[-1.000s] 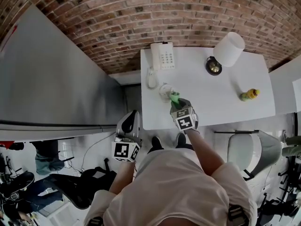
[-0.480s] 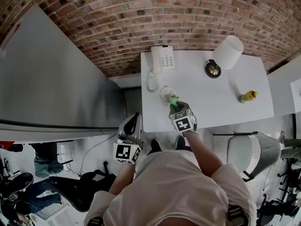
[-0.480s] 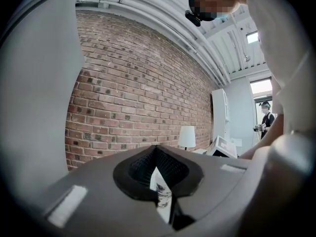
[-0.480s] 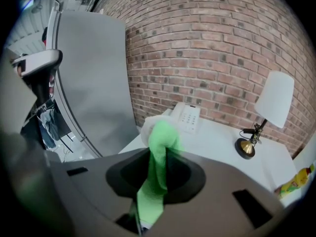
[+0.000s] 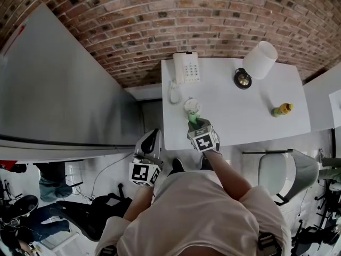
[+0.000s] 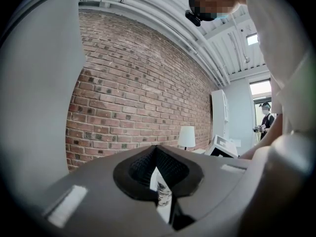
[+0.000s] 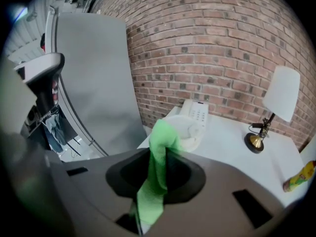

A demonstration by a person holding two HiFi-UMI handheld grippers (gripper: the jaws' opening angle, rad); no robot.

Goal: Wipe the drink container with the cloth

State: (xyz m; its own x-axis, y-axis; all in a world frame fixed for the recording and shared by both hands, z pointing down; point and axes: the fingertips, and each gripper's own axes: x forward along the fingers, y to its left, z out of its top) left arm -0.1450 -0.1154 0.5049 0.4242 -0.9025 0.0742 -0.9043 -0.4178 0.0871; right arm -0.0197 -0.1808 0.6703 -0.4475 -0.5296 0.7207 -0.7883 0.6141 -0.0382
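Note:
A pale lidded drink cup (image 5: 192, 105) stands near the front left of the white table (image 5: 250, 127), just below the phone. My right gripper (image 5: 197, 126) sits right in front of the cup, shut on a bright green cloth (image 5: 194, 119). In the right gripper view the green cloth (image 7: 160, 142) rises from between the jaws of the right gripper (image 7: 159, 164), and its top lies against the cup (image 7: 191, 131). My left gripper (image 5: 151, 137) hangs off the table's left front corner over the floor. The left gripper (image 6: 158, 179) looks shut, with nothing held.
A white telephone (image 5: 186, 68) lies at the table's back left and a lamp (image 5: 256, 60) with a brass base stands at the back. A yellow-green bottle (image 5: 282, 109) lies at the right. A grey cabinet (image 5: 64, 100) flanks the left, with a chair (image 5: 279, 169) at the front right.
My right gripper with the cloth has slid a little left and back toward the table's front edge, staying by the cup. The left gripper has hardly moved.

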